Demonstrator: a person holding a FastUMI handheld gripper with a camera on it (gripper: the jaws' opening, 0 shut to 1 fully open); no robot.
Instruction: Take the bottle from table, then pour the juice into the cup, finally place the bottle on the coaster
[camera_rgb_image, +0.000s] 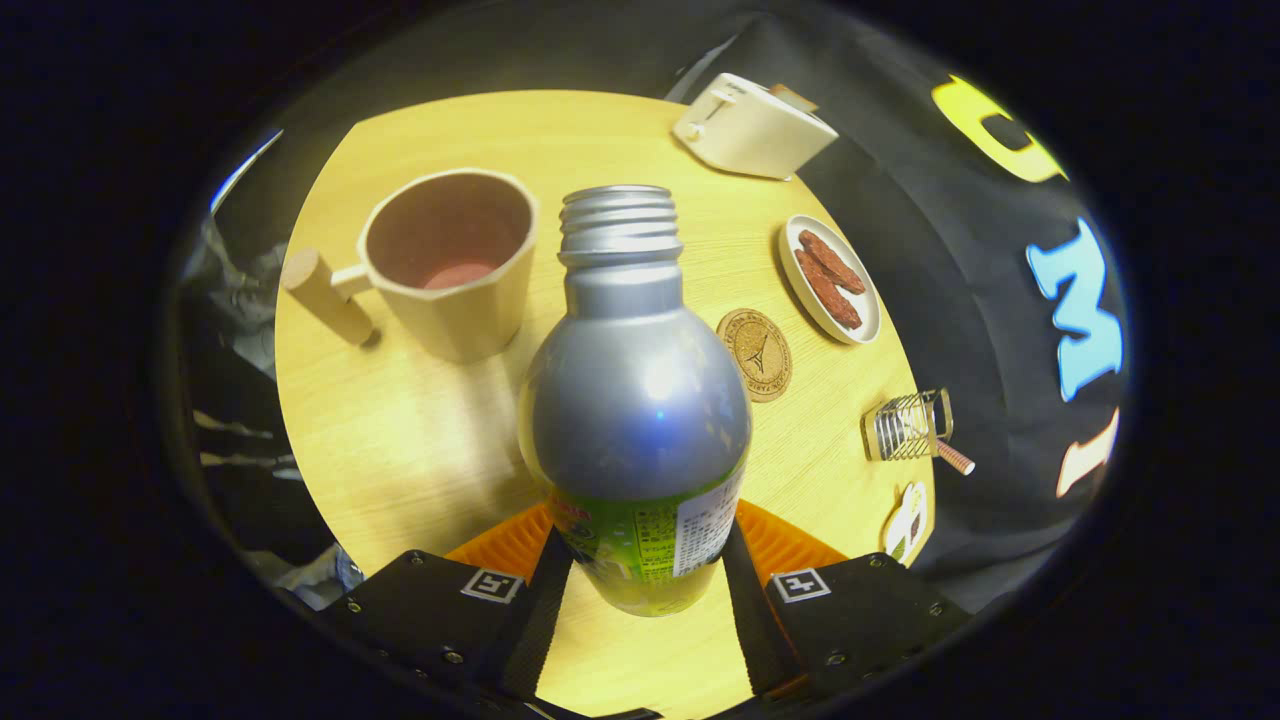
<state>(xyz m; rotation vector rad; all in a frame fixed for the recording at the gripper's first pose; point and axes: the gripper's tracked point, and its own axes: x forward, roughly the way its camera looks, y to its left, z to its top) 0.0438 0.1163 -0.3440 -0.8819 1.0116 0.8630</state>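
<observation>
**What Things Look Made Of**

The bottle (635, 400) is looking like smooth, shiny metal, with a glossy paper or plastic label near its bottom. The gripper (640, 560) fingers are pressing on it with ribbed pads (775, 545). The table (420, 450) is showing pale wood grain. The cup (450, 260) is looking matt, with a wooden handle. The coaster (756, 354) is looking like rough cork. The toaster (752, 127) is looking smooth and a little shiny.
</observation>
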